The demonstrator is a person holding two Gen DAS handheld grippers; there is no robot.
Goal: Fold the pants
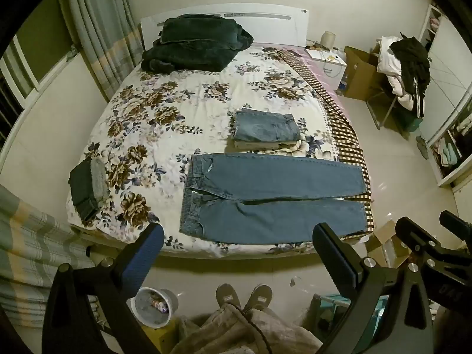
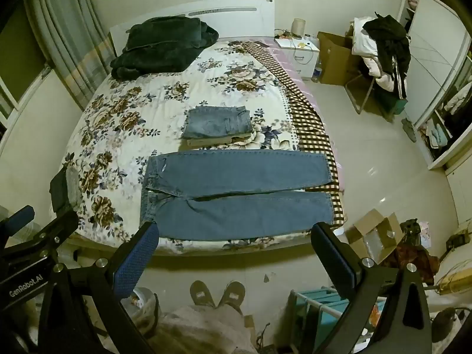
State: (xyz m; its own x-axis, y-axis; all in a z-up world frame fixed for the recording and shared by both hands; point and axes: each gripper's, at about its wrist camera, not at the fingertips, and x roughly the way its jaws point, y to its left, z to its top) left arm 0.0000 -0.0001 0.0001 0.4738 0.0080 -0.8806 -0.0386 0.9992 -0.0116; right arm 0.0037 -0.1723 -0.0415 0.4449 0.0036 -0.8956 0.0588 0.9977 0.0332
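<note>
A pair of blue jeans (image 1: 274, 197) (image 2: 239, 194) lies flat along the near edge of the bed, waistband to the left, both legs stretched to the right. Behind them sits a stack of folded pants (image 1: 265, 129) (image 2: 218, 126), a blue denim pair on top of a beige one. My left gripper (image 1: 239, 230) hovers open above the floor, short of the bed's near edge, nothing between its fingers. My right gripper (image 2: 236, 228) is likewise open and empty, held beside the left one at the same height. Part of the right gripper's body (image 1: 427, 244) shows in the left wrist view.
The bed (image 1: 165, 109) has a floral cover, with a dark blanket (image 1: 194, 44) at the headboard and a dark folded garment (image 1: 87, 188) at its left edge. The person's feet (image 1: 244, 296) stand on the floor below. An open cardboard box (image 2: 374, 236), a chair piled with clothes (image 2: 380, 56) and a nightstand (image 2: 298, 50) stand to the right.
</note>
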